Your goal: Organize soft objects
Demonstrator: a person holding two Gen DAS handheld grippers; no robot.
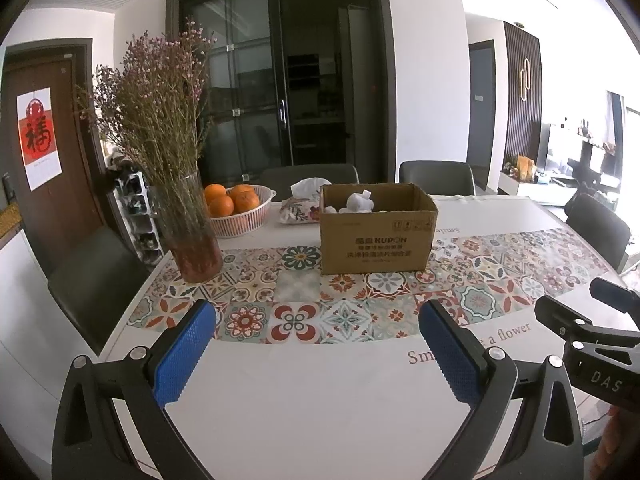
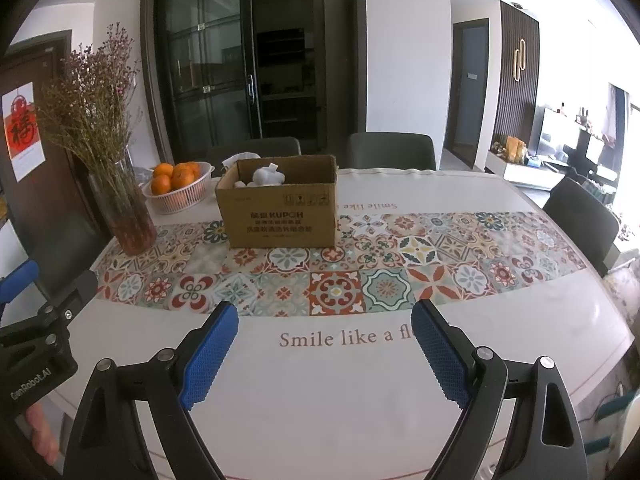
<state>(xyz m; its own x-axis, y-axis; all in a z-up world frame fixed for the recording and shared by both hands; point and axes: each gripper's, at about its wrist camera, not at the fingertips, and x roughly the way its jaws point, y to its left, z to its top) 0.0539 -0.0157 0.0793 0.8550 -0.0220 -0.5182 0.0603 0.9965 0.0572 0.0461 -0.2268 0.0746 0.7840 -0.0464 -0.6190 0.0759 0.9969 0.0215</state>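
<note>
Hovering over the near, bare part of the table (image 1: 304,400), the left gripper (image 1: 316,344) has its blue-padded fingers (image 1: 182,354) spread wide with nothing between them. The right gripper (image 2: 325,350) hangs just beside it, its own fingers (image 2: 210,354) equally wide apart and empty above the printed words on the tablecloth. Each tool shows at the edge of the other's view. Farther back, on the patterned tile band that runs across the table, stands an open cardboard box (image 1: 376,236) with dark print on its front. Inside it lie white soft objects (image 1: 360,202), bunched toward the left half of the box; their exact number cannot be told. Just behind the box's left corner sits a floral tissue pouch (image 1: 300,206) with a white tissue poking up. Left of that is a white basket (image 1: 244,222) of oranges (image 1: 230,198), and nearer the left edge a glass vase (image 1: 192,232) of dried purple flowers. Dark chairs (image 1: 438,178) stand along the far side of the table.
</note>
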